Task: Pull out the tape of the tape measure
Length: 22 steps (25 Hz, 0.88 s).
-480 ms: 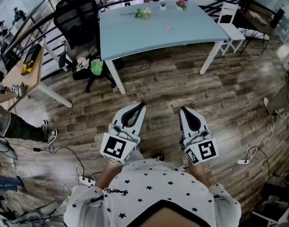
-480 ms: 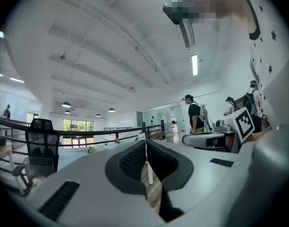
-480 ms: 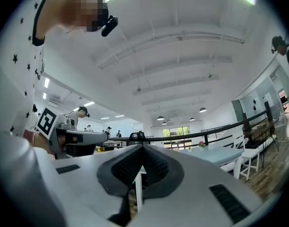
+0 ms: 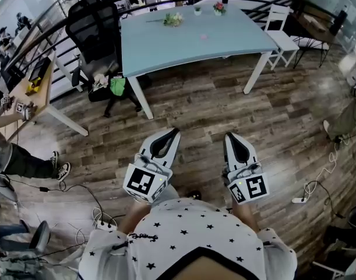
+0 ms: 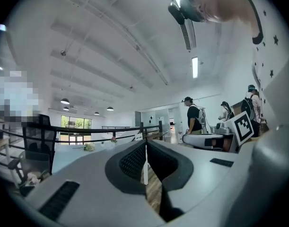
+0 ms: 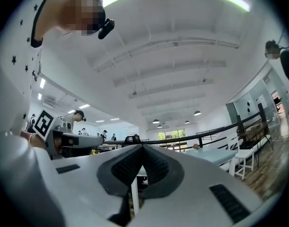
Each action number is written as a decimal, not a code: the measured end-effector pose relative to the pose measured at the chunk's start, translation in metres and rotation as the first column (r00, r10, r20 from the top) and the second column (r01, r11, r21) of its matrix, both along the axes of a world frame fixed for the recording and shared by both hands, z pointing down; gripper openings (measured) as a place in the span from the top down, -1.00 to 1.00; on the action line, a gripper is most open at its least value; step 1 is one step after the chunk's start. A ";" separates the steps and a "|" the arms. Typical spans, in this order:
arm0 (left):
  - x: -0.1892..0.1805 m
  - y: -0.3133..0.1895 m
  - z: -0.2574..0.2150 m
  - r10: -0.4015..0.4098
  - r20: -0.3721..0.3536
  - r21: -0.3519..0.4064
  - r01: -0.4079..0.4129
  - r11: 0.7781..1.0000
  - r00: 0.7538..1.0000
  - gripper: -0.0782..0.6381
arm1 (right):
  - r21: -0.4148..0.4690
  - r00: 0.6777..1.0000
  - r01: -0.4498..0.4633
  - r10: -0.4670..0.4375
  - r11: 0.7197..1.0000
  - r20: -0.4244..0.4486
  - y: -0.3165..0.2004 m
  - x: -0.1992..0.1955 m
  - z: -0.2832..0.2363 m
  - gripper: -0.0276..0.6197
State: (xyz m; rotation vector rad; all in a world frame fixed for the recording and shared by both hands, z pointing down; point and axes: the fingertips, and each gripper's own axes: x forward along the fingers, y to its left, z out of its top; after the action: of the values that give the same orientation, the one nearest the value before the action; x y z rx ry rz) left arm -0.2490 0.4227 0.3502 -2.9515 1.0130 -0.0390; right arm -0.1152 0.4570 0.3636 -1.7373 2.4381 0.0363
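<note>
A dark wood plank floor point(image 4: 224, 107) runs under a railed gallery. At far left stands a wooden desk point(image 4: 32, 92), then a black office chair point(image 4: 93, 22) with a green cloth point(image 4: 119, 84) at its base. Right of it is a light blue table point(image 4: 183, 51) with flowers point(image 4: 173, 19) and a small pink thing point(image 4: 204, 37) on it; whether that is the tape measure cannot be told. A white chair point(image 4: 281, 25) stands at the table's right end. Near the person, the left gripper point(image 4: 175, 132) is held above the floor with its jaws closed together on nothing. The right gripper point(image 4: 229, 136), just beside it, is likewise closed and empty. White cables point(image 4: 323, 174) trail at right.
</note>
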 end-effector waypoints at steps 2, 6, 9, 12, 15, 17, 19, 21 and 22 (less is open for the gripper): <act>-0.003 -0.002 0.001 -0.004 -0.015 -0.017 0.004 1.000 1.000 0.69 | -0.011 1.000 -0.007 0.007 1.000 0.002 0.002 0.002 0.005 0.92; -0.003 -0.005 0.008 0.002 -0.011 -0.047 -0.002 0.999 1.000 0.69 | -0.025 1.000 -0.021 0.022 0.999 0.006 0.001 0.006 0.012 0.92; 0.006 -0.010 0.015 0.027 0.000 -0.065 -0.027 0.997 1.000 0.69 | -0.035 0.999 -0.035 0.035 0.999 0.003 -0.003 0.011 0.015 0.92; 0.018 -0.020 0.014 0.071 -0.012 -0.071 -0.071 0.995 0.997 0.69 | -0.045 0.999 -0.050 0.050 0.998 -0.002 -0.010 0.016 0.015 0.92; 0.038 -0.037 0.011 0.148 -0.016 -0.064 -0.149 0.987 0.989 0.69 | -0.038 0.996 -0.092 0.092 0.995 -0.022 -0.019 0.029 0.008 0.91; 0.057 -0.050 0.010 0.192 -0.022 -0.054 -0.193 0.980 0.981 0.69 | -0.035 0.991 -0.130 0.129 0.991 -0.045 -0.025 0.044 0.005 0.90; 0.076 -0.064 0.011 0.226 -0.031 -0.047 -0.228 0.973 0.974 0.69 | -0.040 0.985 -0.164 0.162 0.986 -0.057 -0.032 0.061 0.006 0.89; 0.094 -0.078 0.010 0.262 -0.044 -0.044 -0.264 0.964 0.964 0.69 | -0.042 0.980 -0.191 0.188 0.981 -0.060 -0.041 0.077 0.006 0.88; 0.101 -0.086 0.010 0.276 -0.048 -0.044 -0.278 0.959 0.960 0.69 | -0.041 0.978 -0.202 0.199 0.979 -0.063 -0.047 0.083 0.005 0.87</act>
State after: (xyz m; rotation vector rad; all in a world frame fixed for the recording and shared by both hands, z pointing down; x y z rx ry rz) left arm -0.1478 0.3366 0.3598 -3.1218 0.5994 0.0009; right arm -0.0321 0.4096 0.3684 -2.0246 2.3094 0.0534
